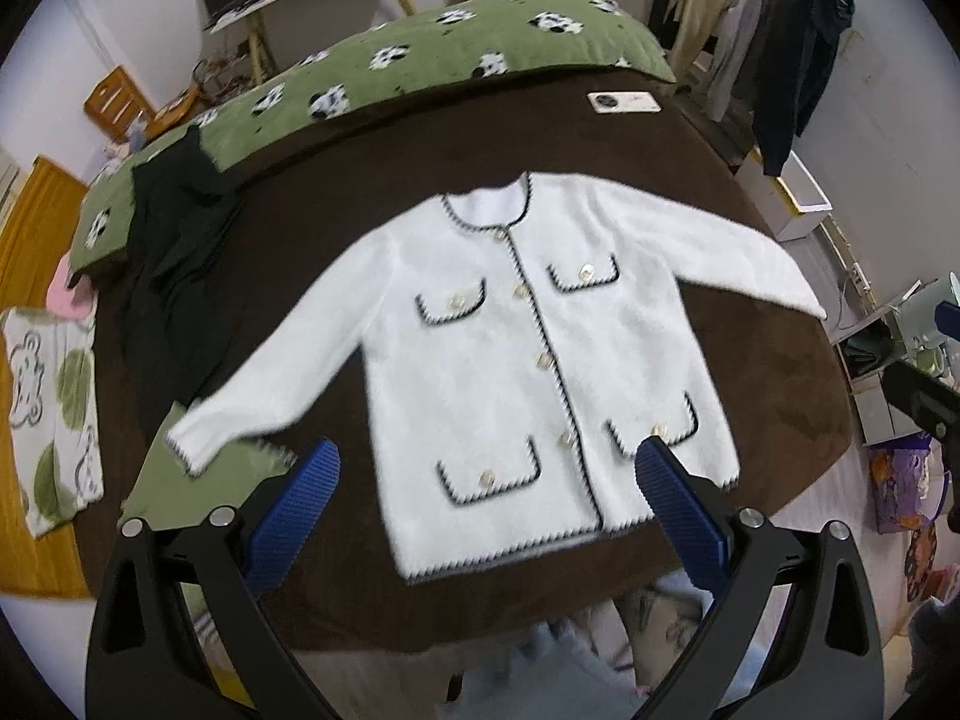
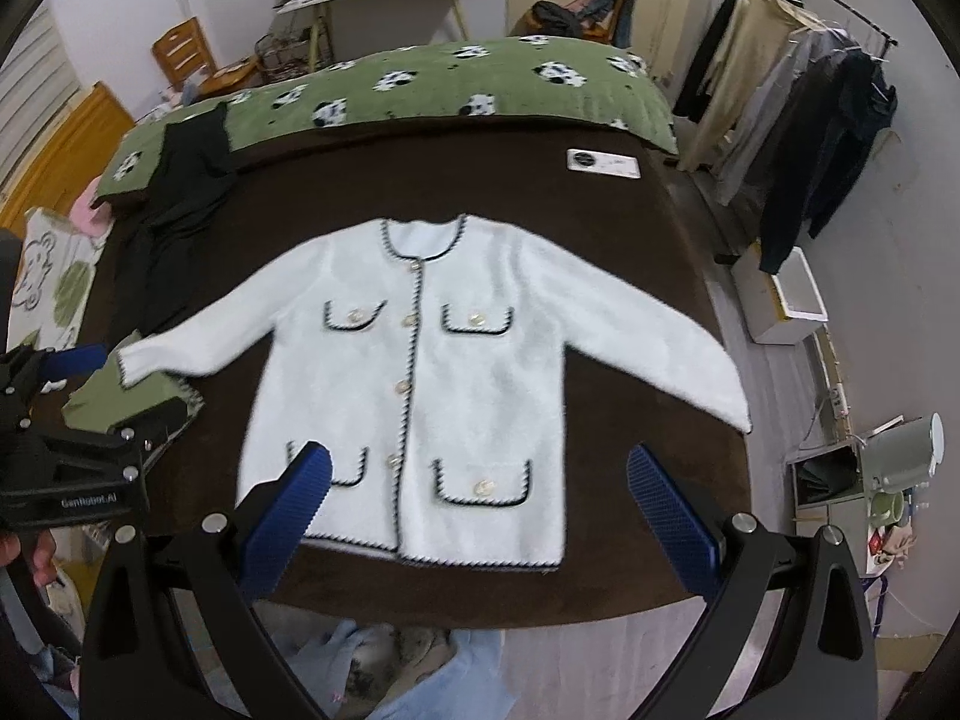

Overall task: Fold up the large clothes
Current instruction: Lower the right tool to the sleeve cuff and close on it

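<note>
A white fluffy cardigan [image 1: 510, 360] with black trim, pale buttons and several pockets lies flat, face up, sleeves spread, on the dark brown bed cover [image 1: 372, 204]. It also shows in the right wrist view [image 2: 450, 372]. My left gripper [image 1: 489, 468] is open and empty, held above the cardigan's hem at the near bed edge. My right gripper [image 2: 477, 480] is open and empty, above the hem too. The left gripper's body [image 2: 66, 468] shows at the left of the right wrist view.
A black garment [image 1: 174, 252] lies at the bed's left. A folded green item [image 2: 132, 396] sits under the left cuff. A green panda-print quilt [image 2: 450, 84] is at the far end, a white card [image 2: 603, 163] near it. A clothes rack [image 2: 798, 120] stands right.
</note>
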The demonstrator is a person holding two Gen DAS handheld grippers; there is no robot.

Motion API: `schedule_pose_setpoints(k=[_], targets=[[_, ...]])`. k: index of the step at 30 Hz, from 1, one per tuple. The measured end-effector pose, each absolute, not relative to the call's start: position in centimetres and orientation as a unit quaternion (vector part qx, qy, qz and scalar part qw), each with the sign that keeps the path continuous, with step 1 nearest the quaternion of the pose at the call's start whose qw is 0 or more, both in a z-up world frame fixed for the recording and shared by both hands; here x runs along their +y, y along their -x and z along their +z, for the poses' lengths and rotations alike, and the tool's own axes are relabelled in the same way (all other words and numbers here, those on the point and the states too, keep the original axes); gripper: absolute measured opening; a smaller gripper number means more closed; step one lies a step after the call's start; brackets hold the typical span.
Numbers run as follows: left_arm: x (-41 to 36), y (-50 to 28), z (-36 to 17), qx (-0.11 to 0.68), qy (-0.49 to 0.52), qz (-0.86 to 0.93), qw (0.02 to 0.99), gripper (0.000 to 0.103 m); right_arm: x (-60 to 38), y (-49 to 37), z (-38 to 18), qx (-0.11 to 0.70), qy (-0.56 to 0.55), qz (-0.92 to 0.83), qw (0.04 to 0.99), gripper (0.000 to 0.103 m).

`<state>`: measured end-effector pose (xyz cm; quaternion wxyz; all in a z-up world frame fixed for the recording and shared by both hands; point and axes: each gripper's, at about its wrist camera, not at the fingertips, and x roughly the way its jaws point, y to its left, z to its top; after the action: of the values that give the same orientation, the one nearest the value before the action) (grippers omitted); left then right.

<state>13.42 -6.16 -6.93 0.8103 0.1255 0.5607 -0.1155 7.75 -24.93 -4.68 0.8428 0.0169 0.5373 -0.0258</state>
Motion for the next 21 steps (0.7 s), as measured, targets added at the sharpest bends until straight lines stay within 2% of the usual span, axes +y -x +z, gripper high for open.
schedule_pose_setpoints(k=[9,21], targets=[[-13.8,-20.3,-13.0,0.547,-0.14,-0.127,0.816,0.097,-35.6,-12.0,-10.0,0.529,-0.041,-0.082,0.844,0.097],[-24.9,-27.6,-30.8,0.556,-0.135,-0.148,0.807,0.097,-48.2,-13.4,-25.7,0.539,-0.067,-0.171,0.822,0.097]])
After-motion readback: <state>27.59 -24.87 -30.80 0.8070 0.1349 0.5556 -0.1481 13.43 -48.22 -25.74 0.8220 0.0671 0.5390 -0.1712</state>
